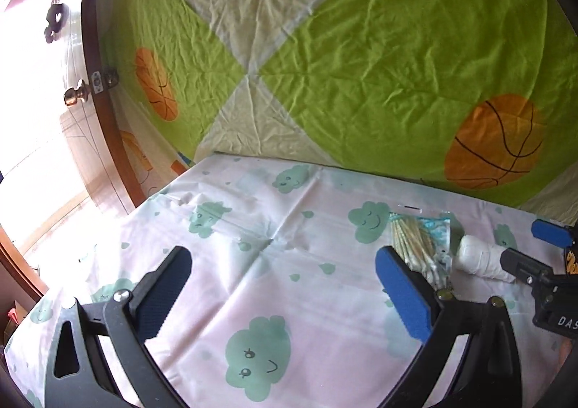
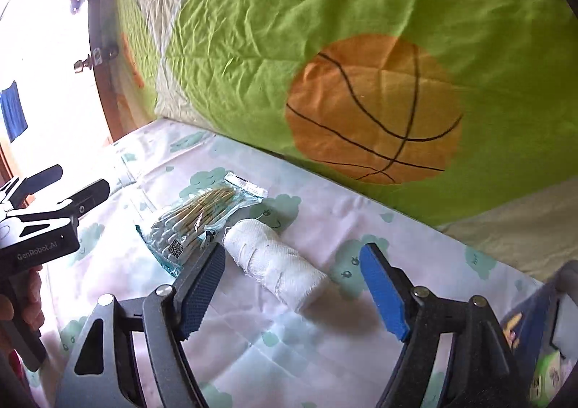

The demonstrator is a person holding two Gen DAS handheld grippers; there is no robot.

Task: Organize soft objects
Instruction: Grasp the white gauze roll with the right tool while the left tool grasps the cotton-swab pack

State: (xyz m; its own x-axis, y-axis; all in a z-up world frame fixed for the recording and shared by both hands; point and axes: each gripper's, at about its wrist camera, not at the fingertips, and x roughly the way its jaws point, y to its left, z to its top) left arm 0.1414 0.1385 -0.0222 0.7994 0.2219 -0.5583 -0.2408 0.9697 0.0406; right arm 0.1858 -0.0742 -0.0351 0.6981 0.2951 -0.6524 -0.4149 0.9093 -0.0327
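Note:
A white gauze roll [image 2: 276, 265] lies on the cloud-print table cloth [image 2: 325, 335], between the spread fingers of my right gripper [image 2: 292, 288], which is open and hovers around it without touching. A clear bag of cotton swabs [image 2: 197, 222] lies just left of the roll. In the left wrist view the swab bag [image 1: 421, 245] and gauze roll [image 1: 482, 258] sit at the right, beyond the right finger of my left gripper [image 1: 283, 278], which is open and empty over bare cloth. The right gripper [image 1: 542, 252] shows at the right edge there.
A green and white sheet with basketball prints [image 1: 397, 46] hangs as a wall behind the table. A wooden door with a knob [image 1: 74, 95] stands at the left. A dark blue container with packets [image 2: 545, 346] sits at the right edge.

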